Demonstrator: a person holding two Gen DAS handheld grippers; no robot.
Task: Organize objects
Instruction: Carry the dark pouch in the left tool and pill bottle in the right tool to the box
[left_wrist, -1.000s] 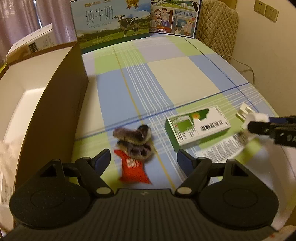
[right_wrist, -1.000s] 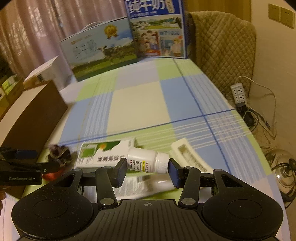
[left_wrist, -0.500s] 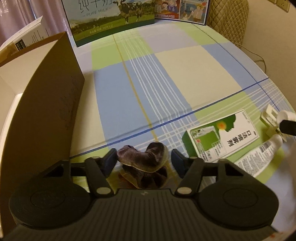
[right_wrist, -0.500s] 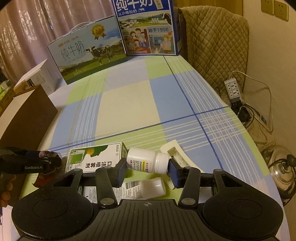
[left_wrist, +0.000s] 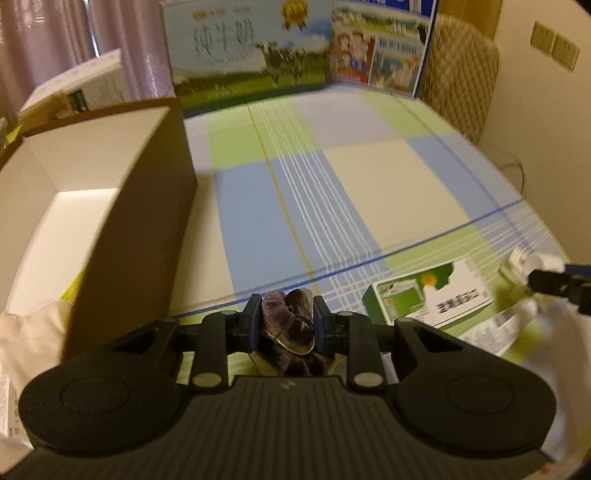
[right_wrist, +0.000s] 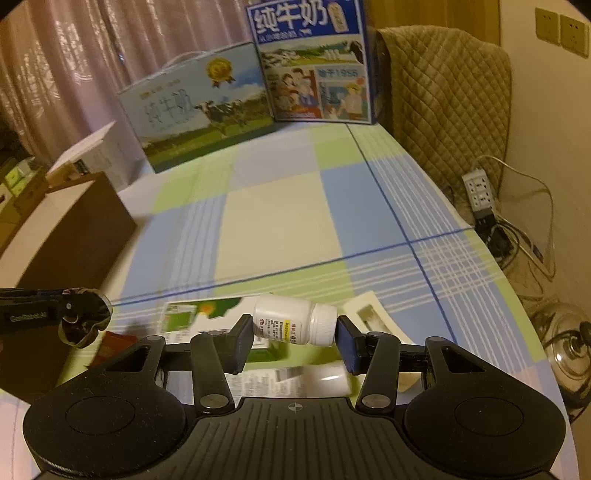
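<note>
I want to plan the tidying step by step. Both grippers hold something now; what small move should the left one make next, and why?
Probably carry it to its left, over the open brown box. The left gripper is shut on the dark velvet scrunchie, which the right wrist view shows lifted off the tablecloth. The box stands close beside it, its top open, with room inside.

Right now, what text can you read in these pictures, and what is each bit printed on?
"纯牛奶": blue milk carton.
"纯牛奶", blurred: cow-picture milk carton.
"GenRobot.AI", faint: left gripper.
White bottle, green-and-white box, printed leaflet: print too blurred to read.
</note>
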